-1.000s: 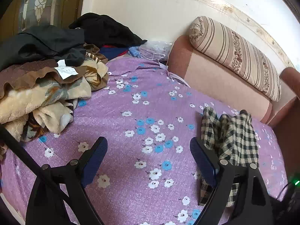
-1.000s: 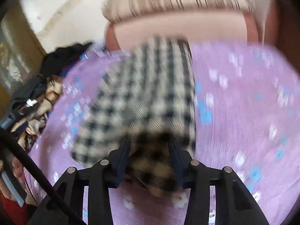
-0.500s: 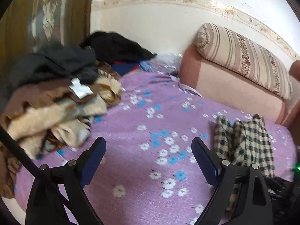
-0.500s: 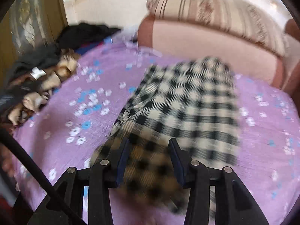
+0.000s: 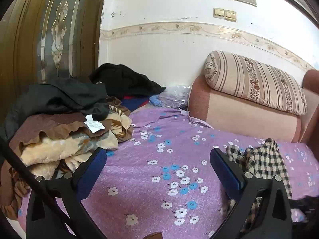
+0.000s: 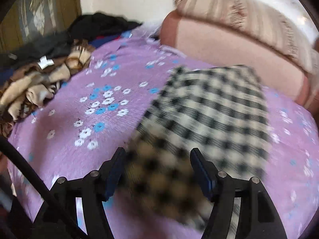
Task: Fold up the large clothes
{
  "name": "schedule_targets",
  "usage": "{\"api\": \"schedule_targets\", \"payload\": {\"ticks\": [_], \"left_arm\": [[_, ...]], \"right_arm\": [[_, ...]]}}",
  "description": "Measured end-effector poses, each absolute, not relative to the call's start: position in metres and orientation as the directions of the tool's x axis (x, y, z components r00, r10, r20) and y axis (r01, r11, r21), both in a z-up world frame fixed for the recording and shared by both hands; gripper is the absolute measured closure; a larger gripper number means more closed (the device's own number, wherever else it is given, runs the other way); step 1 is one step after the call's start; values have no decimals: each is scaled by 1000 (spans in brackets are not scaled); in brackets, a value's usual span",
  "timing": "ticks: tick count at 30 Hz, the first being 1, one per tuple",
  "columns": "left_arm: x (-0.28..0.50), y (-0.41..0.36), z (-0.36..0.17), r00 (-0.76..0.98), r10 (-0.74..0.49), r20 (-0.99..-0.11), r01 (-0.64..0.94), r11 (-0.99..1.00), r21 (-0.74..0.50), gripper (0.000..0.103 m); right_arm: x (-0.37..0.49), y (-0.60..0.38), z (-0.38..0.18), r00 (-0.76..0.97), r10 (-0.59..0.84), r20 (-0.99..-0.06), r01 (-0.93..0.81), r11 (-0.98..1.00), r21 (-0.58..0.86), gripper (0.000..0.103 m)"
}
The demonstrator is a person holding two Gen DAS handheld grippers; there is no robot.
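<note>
Two grippers: both over the bed [image 5: 139,179].
Clothes pile [image 5: 65,123]: at the bed's left edge.
Left hand-held gripper [image 5: 158,167]: spread wide, nothing between its jaws.
Checked garment [image 6: 207,119]: lying on the bed, below the striped pillow [image 5: 255,81].
Right hand-held gripper [image 6: 157,171]: jaws have just been opening; the garment's blurred near end lies between them, pads apart from it.
</note>
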State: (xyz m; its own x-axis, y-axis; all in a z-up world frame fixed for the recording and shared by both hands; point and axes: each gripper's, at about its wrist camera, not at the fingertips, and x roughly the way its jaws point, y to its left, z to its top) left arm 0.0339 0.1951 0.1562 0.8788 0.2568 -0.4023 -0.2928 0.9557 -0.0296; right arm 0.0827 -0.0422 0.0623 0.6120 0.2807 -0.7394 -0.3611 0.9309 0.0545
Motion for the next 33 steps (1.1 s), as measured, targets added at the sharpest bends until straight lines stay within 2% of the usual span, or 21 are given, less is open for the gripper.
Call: {"api": "schedule_targets", "payload": {"ticks": [3,10,14,17,20,25,27,30,33], "left_arm": [[29,177,149,865,234,-444,-253,967,17,0],[-1,121,104,715,64,-696,-124,992,-37,0],[-29,93,58,591,47,-805,-112,993,-24,0],[-41,83,31,524,41,-851,-119,993,-25,0],[-48,75,16,498,62,-865,-124,992,1,0],[-55,69,9,534,94,-840,-132,991,27,0],[-56,70,9,544,91,-834,-121,992,29,0],[-55,75,19,540,50,-840,-102,995,-6,1],[-58,76,52,625,0,-781,-80,995,-64,1]], "right_arm": [[46,-83,70,639,260,-724,-298,951,79,31],[-19,-179,42,603,189,-775,-98,982,164,30],[-37,-202,28,594,194,-780,-48,977,207,30],[-44,-206,23,594,208,-777,-47,973,224,30],[-50,-203,22,608,211,-766,-65,974,217,30],[-45,-196,33,640,261,-722,-124,963,239,30],[-34,-186,42,673,249,-696,-167,968,186,30],[-9,-161,39,670,213,-711,-220,972,84,30],[15,-143,28,662,172,-729,-247,969,4,32]]}}
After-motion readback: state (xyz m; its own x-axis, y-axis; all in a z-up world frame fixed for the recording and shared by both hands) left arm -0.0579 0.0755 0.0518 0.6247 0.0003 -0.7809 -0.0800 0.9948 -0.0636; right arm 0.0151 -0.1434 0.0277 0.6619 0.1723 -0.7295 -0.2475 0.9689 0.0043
